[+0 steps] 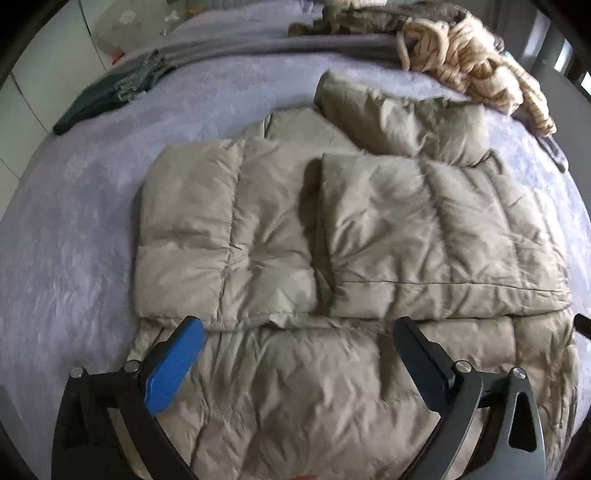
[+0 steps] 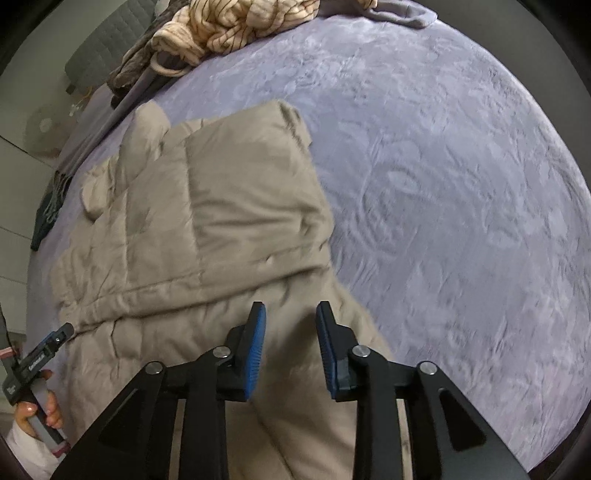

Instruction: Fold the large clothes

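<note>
A beige quilted puffer jacket lies flat on the lilac bedspread, both sleeves folded in across its body. My left gripper hovers wide open and empty above the jacket's near hem. In the right wrist view the jacket fills the left half. My right gripper is partly open and empty above the jacket's right edge, near the folded sleeve. The left gripper shows at the far left of that view, held in a hand.
A cream striped knit garment is heaped at the far right of the bed, also in the right wrist view. A dark green garment lies far left. A grey blanket runs along the back. Bare bedspread spreads right of the jacket.
</note>
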The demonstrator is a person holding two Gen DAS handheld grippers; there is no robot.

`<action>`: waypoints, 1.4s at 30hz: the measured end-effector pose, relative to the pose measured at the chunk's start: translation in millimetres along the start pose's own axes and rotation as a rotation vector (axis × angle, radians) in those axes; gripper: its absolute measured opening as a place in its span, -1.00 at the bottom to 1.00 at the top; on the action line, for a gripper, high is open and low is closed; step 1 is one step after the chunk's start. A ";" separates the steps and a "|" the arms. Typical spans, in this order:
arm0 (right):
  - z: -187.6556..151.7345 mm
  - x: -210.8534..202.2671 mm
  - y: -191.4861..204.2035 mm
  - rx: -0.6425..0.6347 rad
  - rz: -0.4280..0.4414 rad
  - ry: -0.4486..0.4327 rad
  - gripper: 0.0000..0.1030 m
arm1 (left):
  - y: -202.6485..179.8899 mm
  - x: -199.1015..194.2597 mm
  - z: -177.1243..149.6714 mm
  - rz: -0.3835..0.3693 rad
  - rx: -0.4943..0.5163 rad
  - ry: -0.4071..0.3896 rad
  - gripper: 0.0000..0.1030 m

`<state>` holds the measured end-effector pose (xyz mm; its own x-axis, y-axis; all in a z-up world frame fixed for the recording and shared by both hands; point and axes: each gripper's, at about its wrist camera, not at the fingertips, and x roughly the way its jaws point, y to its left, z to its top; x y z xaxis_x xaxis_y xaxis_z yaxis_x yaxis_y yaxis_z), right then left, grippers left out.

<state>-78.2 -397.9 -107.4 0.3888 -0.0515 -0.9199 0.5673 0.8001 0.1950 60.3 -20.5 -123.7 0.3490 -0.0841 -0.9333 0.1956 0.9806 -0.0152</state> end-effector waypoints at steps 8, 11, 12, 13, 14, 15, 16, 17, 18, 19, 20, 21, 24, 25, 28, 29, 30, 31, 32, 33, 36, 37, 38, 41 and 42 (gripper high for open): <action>-16.1 -16.4 9.4 -0.043 0.039 0.054 -0.24 | -17.3 -23.5 -26.1 0.005 -0.011 0.097 0.99; -22.1 -25.0 9.8 -0.069 0.063 0.079 0.07 | -23.8 -36.7 -39.7 0.014 -0.021 0.109 0.99; -24.4 -28.4 10.1 -0.077 0.071 0.084 0.15 | -26.0 -40.0 -44.2 0.015 -0.023 0.112 0.99; -26.4 -30.9 10.2 -0.084 0.077 0.088 0.23 | -28.4 -45.0 -49.6 0.017 -0.029 0.116 0.99; -28.0 -33.6 9.5 -0.090 0.085 0.092 0.24 | -29.6 -48.4 -53.0 0.022 -0.037 0.120 0.99; -31.5 -36.6 9.2 -0.093 0.097 0.099 0.24 | -31.4 -53.5 -58.7 0.031 -0.053 0.127 0.99; -33.5 -38.2 8.9 -0.095 0.106 0.105 0.24 | -32.8 -56.5 -62.7 0.034 -0.065 0.133 0.99; -36.9 -39.5 9.2 -0.099 0.114 0.116 0.24 | -33.8 -58.7 -65.1 0.036 -0.071 0.137 0.99; -40.1 -40.2 9.7 -0.104 0.118 0.127 0.31 | -35.2 -63.2 -70.2 0.041 -0.079 0.140 0.99; -43.1 -41.7 10.0 -0.107 0.124 0.136 0.57 | -36.6 -67.0 -74.6 0.045 -0.080 0.142 0.99; -46.1 -43.5 10.5 -0.105 0.132 0.140 0.64 | -37.9 -69.9 -78.0 0.052 -0.076 0.144 0.99; -49.9 -46.1 11.5 -0.102 0.142 0.141 0.66 | -38.2 -73.3 -81.5 0.061 -0.073 0.144 0.99; -60.6 -51.6 17.4 -0.110 0.158 0.147 0.72 | -35.7 -80.7 -90.1 0.061 -0.073 0.148 0.99; -63.7 -52.6 19.4 -0.111 0.160 0.147 0.72 | -33.7 -83.2 -93.9 0.055 -0.077 0.151 0.99; -76.1 -55.3 27.2 -0.108 0.168 0.146 0.73 | -27.1 -88.4 -102.7 0.049 -0.071 0.145 0.99; -81.1 -56.9 29.7 -0.101 0.171 0.138 0.73 | -24.9 -89.0 -105.4 0.048 -0.069 0.143 0.99; -86.0 -58.6 31.7 -0.091 0.173 0.129 0.73 | -20.6 -89.2 -110.5 0.038 -0.063 0.149 0.99; -89.9 -59.9 32.8 -0.081 0.173 0.123 0.73 | -16.6 -89.1 -114.8 0.028 -0.060 0.155 0.99; -96.5 -61.4 34.6 -0.067 0.173 0.117 0.73 | -14.1 -89.1 -117.8 0.021 -0.058 0.156 0.99; -103.8 -62.7 36.5 -0.055 0.172 0.112 0.73 | -10.4 -89.7 -123.1 0.012 -0.055 0.155 0.99; -127.3 -67.1 40.1 -0.024 0.173 0.103 0.74 | 2.5 -91.1 -141.2 0.008 -0.029 0.161 0.99; -133.7 -68.2 40.1 -0.015 0.177 0.100 0.74 | 8.4 -91.6 -149.1 0.008 -0.026 0.173 0.99; -143.8 -69.9 40.1 0.001 0.178 0.095 0.74 | 12.5 -92.6 -155.5 0.005 -0.026 0.180 0.99; -165.2 -74.7 36.0 0.054 0.184 0.079 0.74 | 32.2 -98.6 -176.9 0.006 -0.022 0.184 0.99; -172.1 -75.7 33.8 0.075 0.188 0.079 0.74 | 36.8 -99.2 -181.2 -0.005 -0.021 0.190 0.99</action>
<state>-213.4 -264.1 -89.6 0.4365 0.1444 -0.8881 0.5436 0.7441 0.3882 -133.2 56.1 -96.7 0.1687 -0.0560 -0.9841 0.1775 0.9838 -0.0255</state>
